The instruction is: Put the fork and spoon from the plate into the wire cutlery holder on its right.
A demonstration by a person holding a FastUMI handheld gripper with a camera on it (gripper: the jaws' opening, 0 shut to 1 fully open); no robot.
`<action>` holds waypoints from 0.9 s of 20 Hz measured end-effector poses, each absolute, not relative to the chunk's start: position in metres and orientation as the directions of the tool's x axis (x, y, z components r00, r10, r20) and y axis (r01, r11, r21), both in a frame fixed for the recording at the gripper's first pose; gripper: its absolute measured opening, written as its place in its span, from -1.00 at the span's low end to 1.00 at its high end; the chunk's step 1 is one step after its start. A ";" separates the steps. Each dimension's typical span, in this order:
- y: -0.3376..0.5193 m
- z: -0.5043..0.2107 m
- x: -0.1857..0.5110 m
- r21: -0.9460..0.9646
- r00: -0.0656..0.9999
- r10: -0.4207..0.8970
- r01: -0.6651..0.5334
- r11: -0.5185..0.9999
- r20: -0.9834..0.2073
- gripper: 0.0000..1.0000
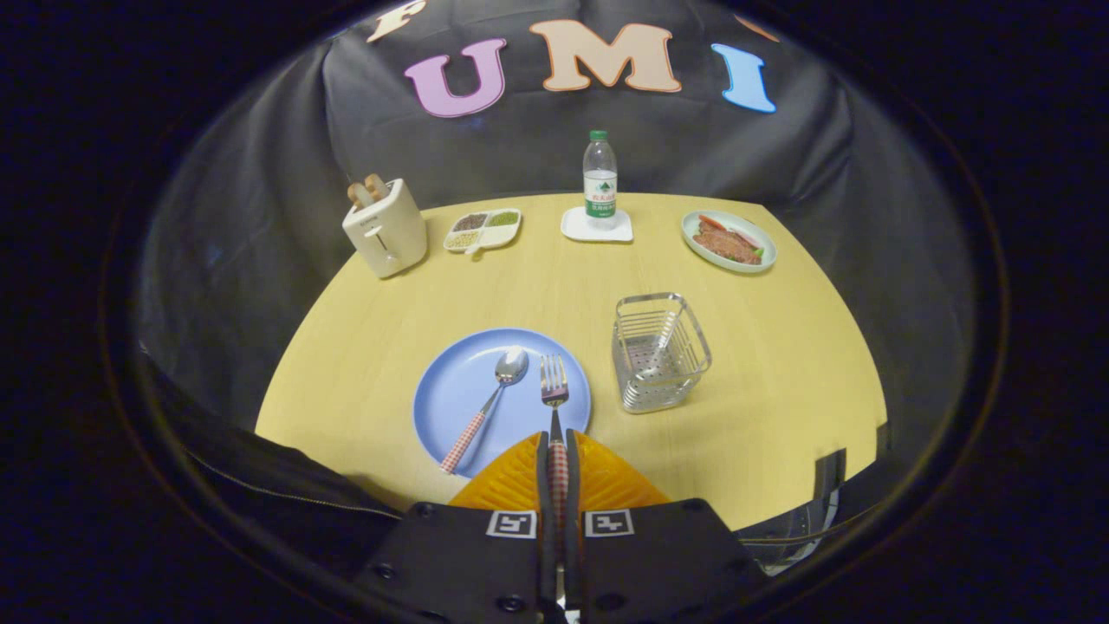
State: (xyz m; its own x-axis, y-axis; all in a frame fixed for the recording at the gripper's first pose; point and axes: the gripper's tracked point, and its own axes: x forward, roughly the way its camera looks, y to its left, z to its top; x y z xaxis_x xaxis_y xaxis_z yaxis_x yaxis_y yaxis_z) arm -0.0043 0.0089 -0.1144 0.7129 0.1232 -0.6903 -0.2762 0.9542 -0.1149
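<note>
My claw (559, 455) pinches the fork (554, 390) handle low centre; spoon (498, 390) waits on the plate (450, 407); holder (660, 351), right of centre, stands empty.

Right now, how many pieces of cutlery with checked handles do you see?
2. The steel fork with the red checked handle is clamped between the fingers, over the round blue plate; the matching spoon lies on it.

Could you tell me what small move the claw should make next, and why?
Probably lift the fork straight up off the blue plate. The claw looks closed on its checked handle, the tines still lie over the plate, and the empty wire holder stands to the right; the spoon remains.
</note>
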 end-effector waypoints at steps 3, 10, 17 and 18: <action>-0.011 -0.087 0.000 -0.177 0.703 0.085 -0.292 0.940 -0.706 -0.87; -0.041 -0.071 0.045 -0.224 0.641 0.017 -0.292 0.930 -0.768 -0.87; -0.056 -0.116 0.086 -0.218 0.489 -0.045 -0.301 0.928 -0.871 -0.87; -0.058 -0.123 0.090 -0.220 0.469 -0.057 -0.300 0.928 -0.881 -0.87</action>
State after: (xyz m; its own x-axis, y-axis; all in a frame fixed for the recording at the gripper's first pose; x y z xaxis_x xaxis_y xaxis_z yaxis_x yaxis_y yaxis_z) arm 0.0897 -0.0578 -0.1227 0.4691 -0.0566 -0.8813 -0.3005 0.9282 -0.2195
